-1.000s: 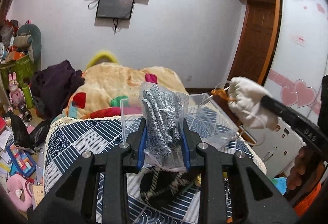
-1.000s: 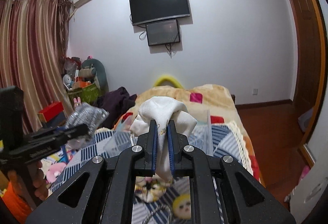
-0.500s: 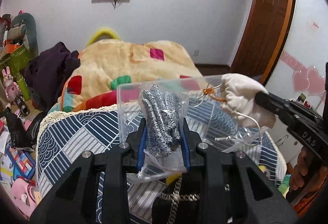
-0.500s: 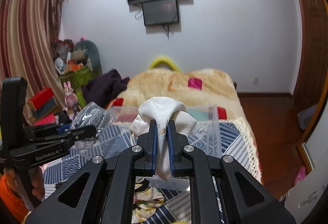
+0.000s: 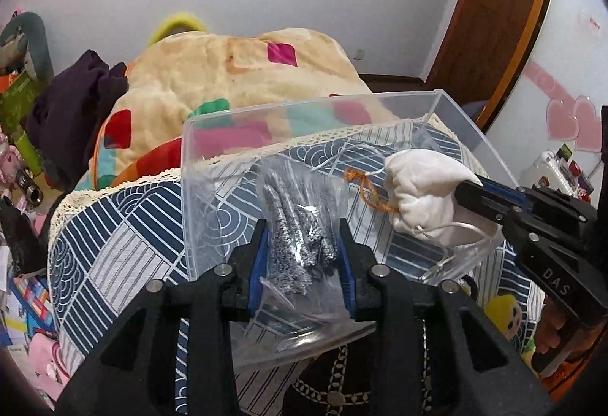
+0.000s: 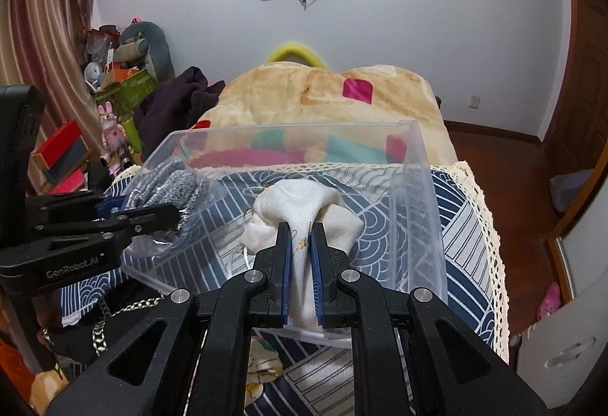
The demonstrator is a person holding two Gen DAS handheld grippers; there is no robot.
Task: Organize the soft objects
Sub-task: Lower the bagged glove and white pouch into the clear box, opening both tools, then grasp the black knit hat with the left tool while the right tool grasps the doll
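Both grippers lowered over clear bin [image 5: 490, 150]; left gripper [image 5: 303, 256] clamps bagged grey knit [image 5: 300, 226]; right gripper [image 6: 301, 245] pinches white pouch [image 6: 300, 199], maybe inside.

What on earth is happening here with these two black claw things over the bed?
A person is tidying soft items into a clear plastic bin sitting on the bed. The left gripper is clamped on a plastic bag of grey knitted fabric, and the right gripper is clamped on a white cloth pouch. Both items are held over the bin's opening, not yet let go.
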